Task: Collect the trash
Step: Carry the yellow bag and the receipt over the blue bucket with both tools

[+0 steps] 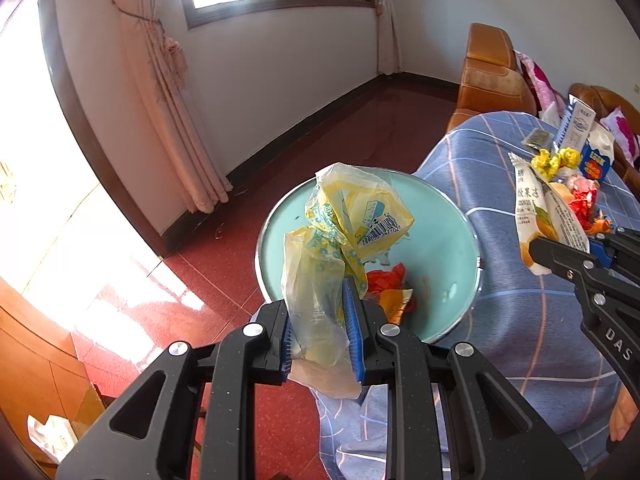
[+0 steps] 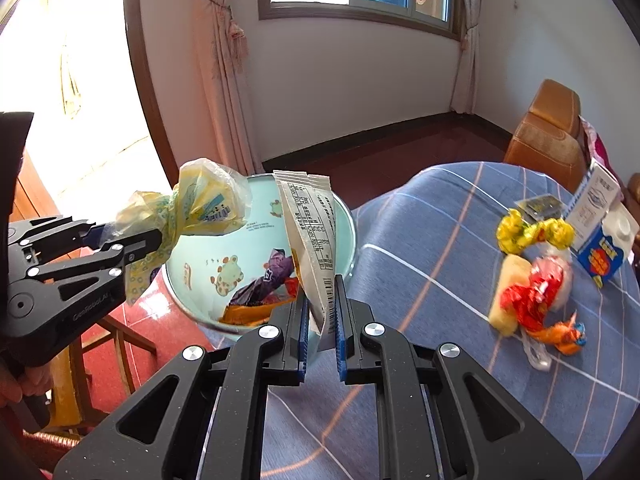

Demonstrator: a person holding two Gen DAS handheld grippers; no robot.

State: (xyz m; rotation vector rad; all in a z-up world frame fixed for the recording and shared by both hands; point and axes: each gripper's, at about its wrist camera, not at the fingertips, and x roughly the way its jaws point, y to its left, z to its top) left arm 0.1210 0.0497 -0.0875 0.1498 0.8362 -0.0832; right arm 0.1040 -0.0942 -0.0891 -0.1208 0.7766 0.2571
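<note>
My left gripper [image 1: 322, 328] is shut on a crumpled yellow plastic bag [image 1: 344, 216], which hangs over the pale green basin [image 1: 440, 240]; the same bag [image 2: 204, 200] and gripper [image 2: 132, 240] show at the left of the right wrist view. My right gripper [image 2: 322, 320] is shut on a flat white snack wrapper [image 2: 310, 232], held upright at the near rim of the basin [image 2: 192, 280]. In the left wrist view that wrapper [image 1: 536, 208] stands over the table. Orange, red and purple wrappers [image 2: 260, 292] lie inside the basin.
A blue checked cloth [image 2: 420, 240] covers the table. On it lie yellow foil balls [image 2: 532, 232], a red wrapper on a yellow cake [image 2: 528, 292], an orange candy wrapper [image 2: 564, 336] and a blue-white carton [image 2: 604, 240]. An orange sofa [image 2: 552, 136] stands behind. Red floor [image 1: 200, 264] lies to the left.
</note>
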